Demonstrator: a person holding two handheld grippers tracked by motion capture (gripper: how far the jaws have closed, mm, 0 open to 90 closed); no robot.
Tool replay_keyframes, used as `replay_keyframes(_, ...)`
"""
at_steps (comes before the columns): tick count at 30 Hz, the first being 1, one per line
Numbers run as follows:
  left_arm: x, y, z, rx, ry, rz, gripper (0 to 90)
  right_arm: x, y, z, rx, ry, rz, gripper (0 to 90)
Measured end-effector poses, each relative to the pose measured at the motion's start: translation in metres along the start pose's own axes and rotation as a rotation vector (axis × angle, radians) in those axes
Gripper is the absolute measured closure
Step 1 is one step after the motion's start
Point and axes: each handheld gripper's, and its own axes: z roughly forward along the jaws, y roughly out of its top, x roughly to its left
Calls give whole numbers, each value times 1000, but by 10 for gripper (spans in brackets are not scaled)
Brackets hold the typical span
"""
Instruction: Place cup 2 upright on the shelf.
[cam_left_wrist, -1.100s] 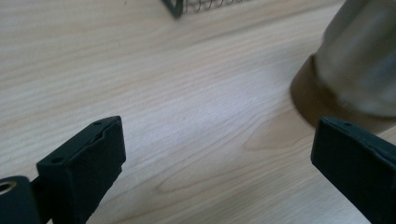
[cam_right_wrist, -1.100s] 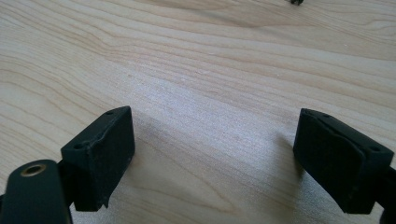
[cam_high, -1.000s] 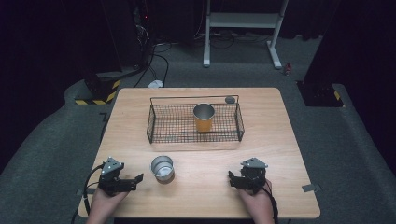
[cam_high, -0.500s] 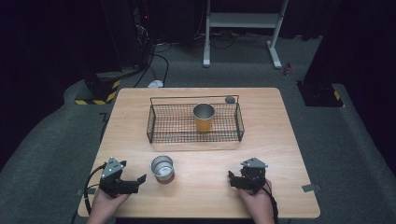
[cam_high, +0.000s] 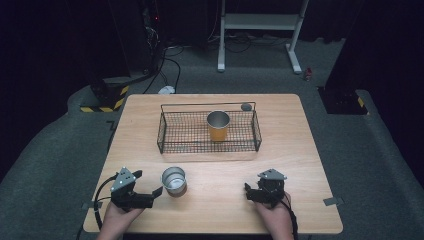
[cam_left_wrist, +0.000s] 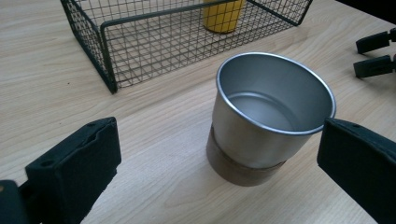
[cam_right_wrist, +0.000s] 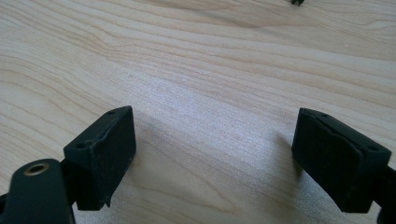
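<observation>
High view: a light wooden table (cam_high: 300, 150) stands on grey carpet in a dark room, with a white metal frame (cam_high: 260, 22) on the floor beyond it and a black-and-yellow striped block (cam_high: 102, 102) off its far left corner.

Taking the wire basket (cam_high: 170, 131) as the landmark: it sits at the middle of the table toward the far edge, a black mesh tray with low walls. Inside it, right of centre, stands an orange cup (cam_high: 218, 125) with a metal rim, upright. A small grey round object (cam_high: 246, 106) lies at the basket's far right corner (what it is cannot be told).

Nearer the person than the basket, left to right: the left gripper (cam_high: 150, 189), the steel cup (cam_high: 174, 180) and, well apart, the right gripper (cam_high: 246, 192).

The left gripper's jaws have just been opening and now stand spread wide; the steel cup is just ahead of them, untouched by either pad. In the left gripper view the cup (cam_left_wrist: 271, 116) is upright and empty, brushed silver with a brown band around its base, close before the basket's near left corner.

The right gripper's jaws are spread over bare wood, nothing between them.
</observation>
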Motion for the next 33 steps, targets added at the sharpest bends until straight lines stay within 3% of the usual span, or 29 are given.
replay_keyframes(12,-17,5,8,-14,-53,29,2,0,0,0,-1,0,-2,137)
replay_keyframes(18,-19,7,12,-23,-64,18,3,0,0,0,0,1,-2,137)
replay_keyframes(23,-18,19,18,1,-49,55,5,-1,0,0,0,5,-5,136)
replay_keyframes(28,-21,22,25,-21,-67,43,5,-1,0,0,0,5,-2,136)
replay_keyframes(33,-26,21,34,-14,-69,61,1,-1,0,0,-1,4,-4,136)
